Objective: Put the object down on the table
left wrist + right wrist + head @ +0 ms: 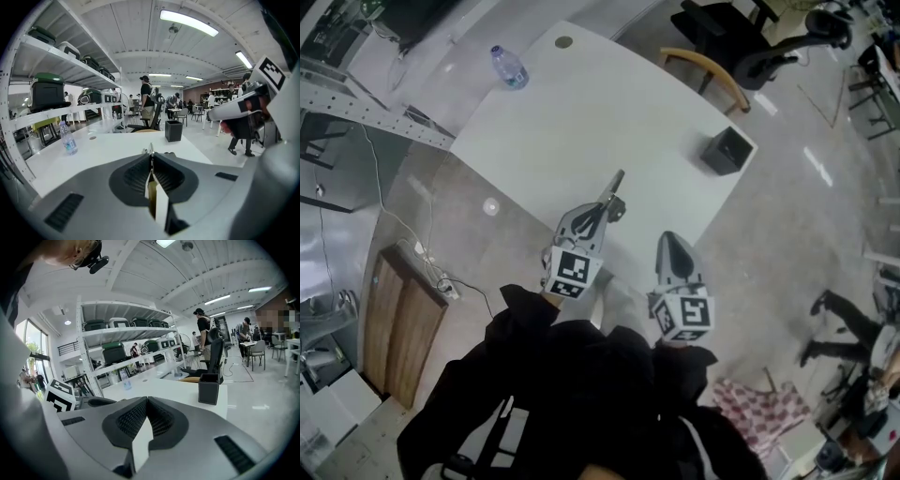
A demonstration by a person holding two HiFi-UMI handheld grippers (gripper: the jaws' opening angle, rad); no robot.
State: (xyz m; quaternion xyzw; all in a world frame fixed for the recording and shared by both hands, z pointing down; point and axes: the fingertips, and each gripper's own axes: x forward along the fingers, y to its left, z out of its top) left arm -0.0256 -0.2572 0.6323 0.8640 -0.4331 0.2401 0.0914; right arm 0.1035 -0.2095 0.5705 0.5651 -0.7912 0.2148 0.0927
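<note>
- A clear water bottle (pixel 509 67) stands upright, well apart from a black square container (pixel 727 151) with an open top.
- A wooden chair (pixel 712 67) and a black office chair (pixel 741 37) stand beyond the container.
- Dark green cases (pixel 47 91) sit on a white shelf rack (pixel 47 115).
- A power strip (pixel 441 281) lies on the floor near a wooden cabinet (pixel 398 323).
- A red-checked cloth (pixel 759 403) lies on the floor.
- A person in a cap (pixel 146 96) stands far back.

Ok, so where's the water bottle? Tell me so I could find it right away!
Look at the big white table and go to its far left corner, beside the metal shelves. The water bottle stands there alone, near a small round disc in the tabletop. It is see-through with a bluish label, unlike the square black box at the opposite corner.
</note>
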